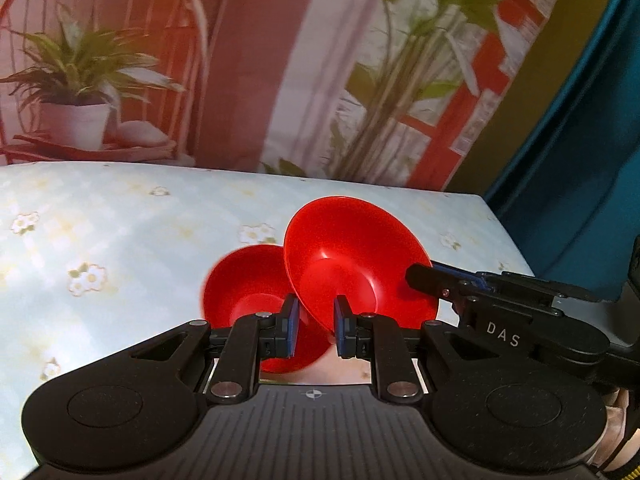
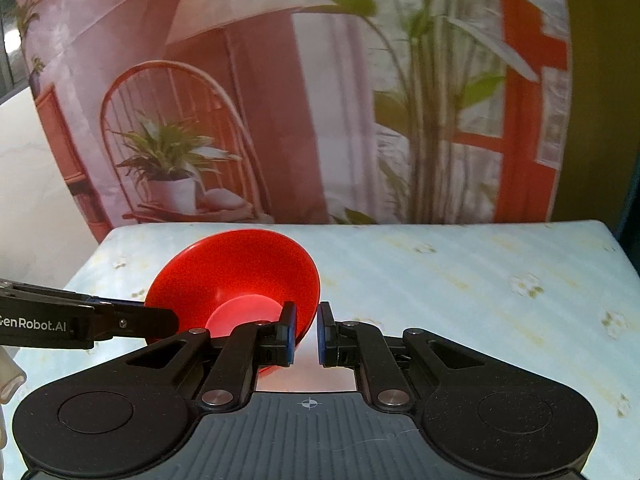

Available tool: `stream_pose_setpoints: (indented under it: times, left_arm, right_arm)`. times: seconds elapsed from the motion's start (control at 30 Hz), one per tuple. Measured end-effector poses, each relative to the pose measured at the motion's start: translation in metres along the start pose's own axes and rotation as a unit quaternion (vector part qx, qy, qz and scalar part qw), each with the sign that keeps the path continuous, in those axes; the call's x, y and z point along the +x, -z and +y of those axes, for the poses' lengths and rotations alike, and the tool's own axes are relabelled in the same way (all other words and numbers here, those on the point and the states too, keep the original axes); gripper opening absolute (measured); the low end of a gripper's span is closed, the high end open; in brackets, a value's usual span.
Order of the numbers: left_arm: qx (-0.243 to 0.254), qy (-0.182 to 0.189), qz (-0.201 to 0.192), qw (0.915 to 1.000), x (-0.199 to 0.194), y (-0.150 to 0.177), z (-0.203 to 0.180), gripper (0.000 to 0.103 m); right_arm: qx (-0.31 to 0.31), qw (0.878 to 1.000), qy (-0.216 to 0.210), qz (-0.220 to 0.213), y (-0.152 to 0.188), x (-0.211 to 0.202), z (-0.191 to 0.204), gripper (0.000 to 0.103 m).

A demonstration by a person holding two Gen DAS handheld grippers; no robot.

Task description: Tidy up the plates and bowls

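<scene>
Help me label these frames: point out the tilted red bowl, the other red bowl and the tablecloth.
tilted bowl (image 1: 352, 248), left wrist view, on its inner wall.
other bowl (image 1: 236, 280), left wrist view, on its inner wall.
tablecloth (image 1: 120, 216), left wrist view, on a bare patch.

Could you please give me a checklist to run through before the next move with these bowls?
1. Right claw clamped on the tilted red bowl rim: ok.
2. Left claw clamped too: cannot tell; the rim passes between its fingers.
3. Tilted red bowl level for stacking: not ok, steeply tipped.
4. Second red bowl in view beside it: ok, though blurred.
5. Second red bowl flat on the table: cannot tell.
</scene>
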State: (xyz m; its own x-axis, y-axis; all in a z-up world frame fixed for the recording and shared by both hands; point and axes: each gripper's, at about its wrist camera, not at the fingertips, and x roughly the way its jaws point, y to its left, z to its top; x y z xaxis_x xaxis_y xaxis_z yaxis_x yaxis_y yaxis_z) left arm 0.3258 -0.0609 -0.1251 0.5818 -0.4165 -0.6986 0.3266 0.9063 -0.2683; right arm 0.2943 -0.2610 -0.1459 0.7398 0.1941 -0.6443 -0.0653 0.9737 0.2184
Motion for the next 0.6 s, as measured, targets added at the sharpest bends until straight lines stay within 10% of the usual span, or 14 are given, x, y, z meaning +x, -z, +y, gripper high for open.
stream_pose_setpoints:
  times: [0.6]
  left_arm:
    - [-0.031,-0.023,0.024,0.999,0.02,0.008,0.042,0.019]
  right_arm:
    - [-0.014,0.999,-0.011,0.045,0.007,0.053,0.03,0.01]
